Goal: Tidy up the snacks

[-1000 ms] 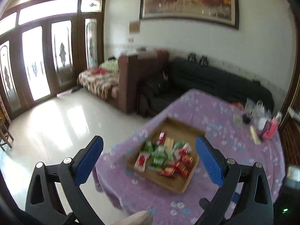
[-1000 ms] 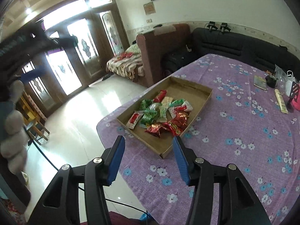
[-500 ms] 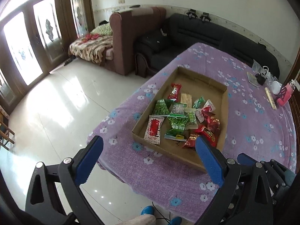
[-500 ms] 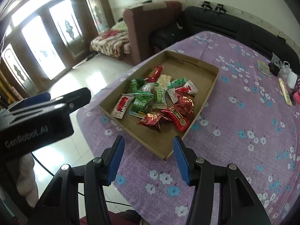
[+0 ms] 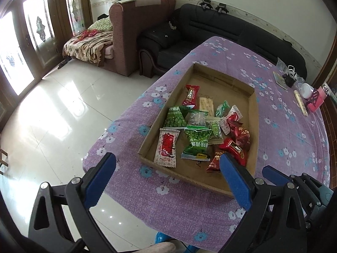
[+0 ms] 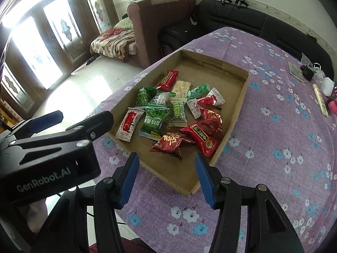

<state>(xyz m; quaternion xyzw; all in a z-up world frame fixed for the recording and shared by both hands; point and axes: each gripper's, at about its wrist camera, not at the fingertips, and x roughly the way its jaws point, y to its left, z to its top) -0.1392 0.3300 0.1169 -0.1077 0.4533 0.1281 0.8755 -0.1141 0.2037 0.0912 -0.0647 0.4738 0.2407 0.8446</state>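
Note:
A shallow cardboard tray (image 5: 221,80) (image 6: 236,113) lies on the purple flowered tablecloth (image 5: 284,130) (image 6: 273,143). It holds several mixed snack packets: green pea packs (image 5: 197,141) (image 6: 153,122), red packs (image 5: 233,147) (image 6: 200,137) and a white-and-red pack (image 5: 166,147) (image 6: 127,126). My left gripper (image 5: 166,175) is open and empty, above the tray's near edge. My right gripper (image 6: 166,175) is open and empty, just before the tray's near corner. The left gripper's body (image 6: 52,147) shows at the left of the right wrist view.
Small items lie at the table's far right: a pink object (image 5: 316,101), a white cup (image 5: 305,89), a notebook (image 6: 296,72). A black sofa (image 5: 210,27) and brown armchair (image 5: 134,31) stand behind. Tiled floor (image 5: 52,116) lies left of the table edge.
Both grippers have come closer to the table and tilted down over the tray. The left gripper has come in beside the right one. Both stay open.

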